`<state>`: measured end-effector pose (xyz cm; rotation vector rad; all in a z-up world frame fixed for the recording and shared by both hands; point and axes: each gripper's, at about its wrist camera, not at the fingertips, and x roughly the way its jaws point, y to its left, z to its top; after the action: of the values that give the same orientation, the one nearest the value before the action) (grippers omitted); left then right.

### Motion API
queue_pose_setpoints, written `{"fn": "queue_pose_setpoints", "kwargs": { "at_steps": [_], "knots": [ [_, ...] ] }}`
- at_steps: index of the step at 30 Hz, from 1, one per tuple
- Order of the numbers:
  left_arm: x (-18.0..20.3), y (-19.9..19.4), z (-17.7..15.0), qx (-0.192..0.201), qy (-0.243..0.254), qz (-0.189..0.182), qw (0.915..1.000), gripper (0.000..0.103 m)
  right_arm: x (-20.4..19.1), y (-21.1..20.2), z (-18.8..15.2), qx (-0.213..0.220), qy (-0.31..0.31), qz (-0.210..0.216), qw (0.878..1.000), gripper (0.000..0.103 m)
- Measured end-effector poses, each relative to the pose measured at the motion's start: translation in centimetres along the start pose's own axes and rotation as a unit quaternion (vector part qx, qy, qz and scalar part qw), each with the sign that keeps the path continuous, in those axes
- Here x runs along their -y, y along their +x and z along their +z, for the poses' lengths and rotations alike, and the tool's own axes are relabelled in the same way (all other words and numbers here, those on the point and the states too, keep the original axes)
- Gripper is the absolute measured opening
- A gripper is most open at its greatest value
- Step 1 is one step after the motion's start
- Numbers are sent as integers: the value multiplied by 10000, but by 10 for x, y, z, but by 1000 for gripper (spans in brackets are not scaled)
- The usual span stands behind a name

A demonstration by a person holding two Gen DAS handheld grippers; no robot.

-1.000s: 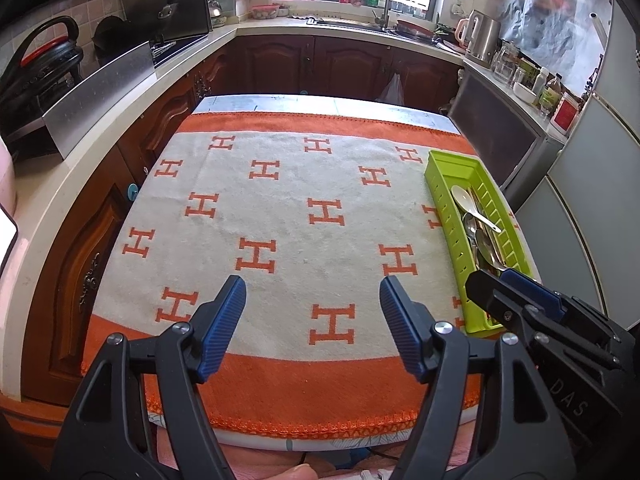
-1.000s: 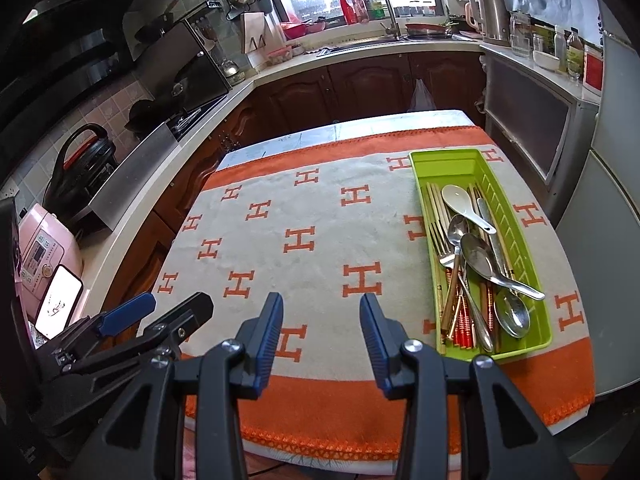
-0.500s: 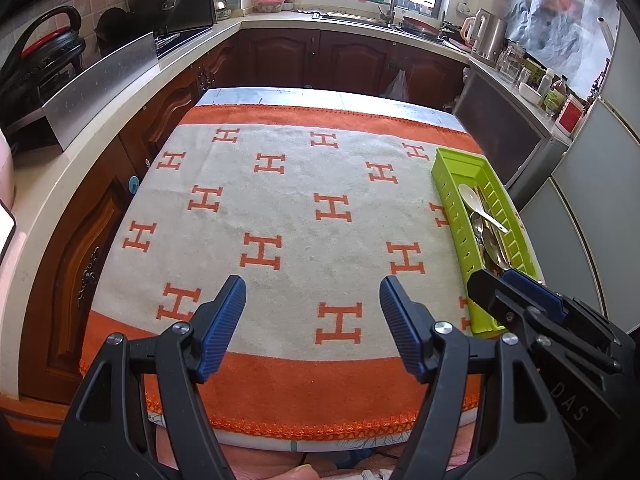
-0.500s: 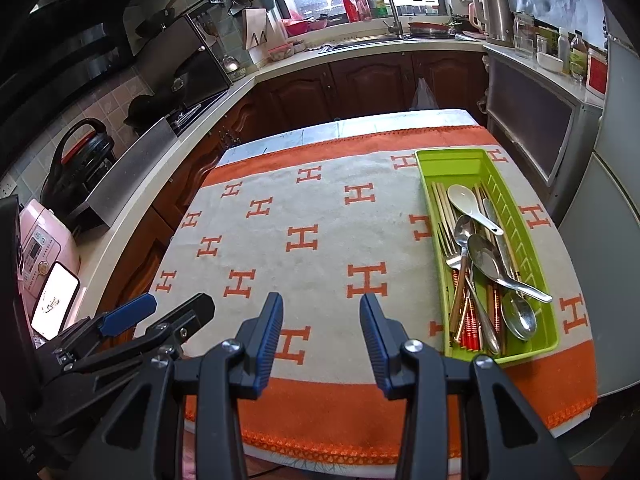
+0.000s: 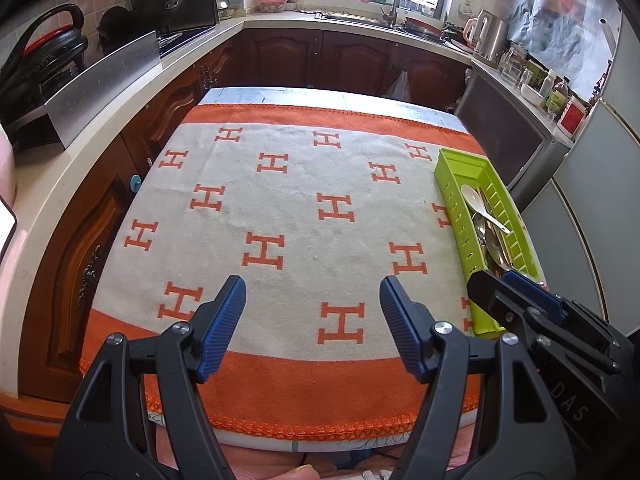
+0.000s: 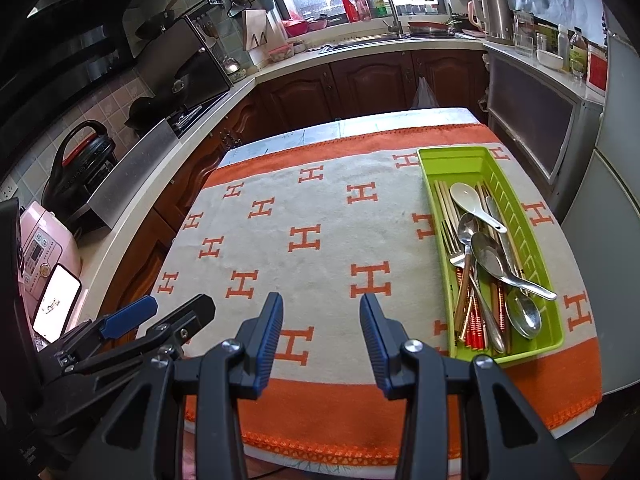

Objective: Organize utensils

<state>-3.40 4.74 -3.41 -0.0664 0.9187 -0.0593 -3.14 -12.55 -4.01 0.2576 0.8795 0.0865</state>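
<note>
Green tray (image 6: 436, 216), at the right edge of the orange-and-white cloth (image 6: 320, 220), with all visible utensils inside: white ceramic spoon (image 6: 466, 196) toward the tray's far end, pale chopsticks (image 6: 444, 200) along its left wall, fork (image 6: 456, 248) and steel spoons (image 6: 490, 258) heaped mid-tray, red-handled pieces (image 6: 474, 328) at its near end. Handles crossed, one spoon handle poking over the tray's right rim. Nothing loose on the cloth left of the tray. Fits either a jumble awaiting sorting or a gathering-up already complete; impossible to settle which from here.

Right gripper (image 6: 320, 338) hovering left of the tray's near end, jaws spread, pinching nothing. Left gripper (image 5: 312, 324) further left of the tray, jaws spread wider, equally empty.

If any picking from the tray: best to take the topmost piece, pinch across a handle rather than a bowl, lift straight up to avoid dragging neighbours. Worth steadying the tray wall with the other gripper, since light plastic on cloth probably slides.
</note>
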Motion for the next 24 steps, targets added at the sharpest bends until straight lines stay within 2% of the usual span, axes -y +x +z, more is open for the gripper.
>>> {"fn": "queue_pose_setpoints", "kwargs": {
  "at_steps": [24],
  "knots": [
    [-4, 3, -3, -39, -32, 18, 10000, 67, 1, 1, 0, -9, 4, 8, 10000, 40]
  ]
}}
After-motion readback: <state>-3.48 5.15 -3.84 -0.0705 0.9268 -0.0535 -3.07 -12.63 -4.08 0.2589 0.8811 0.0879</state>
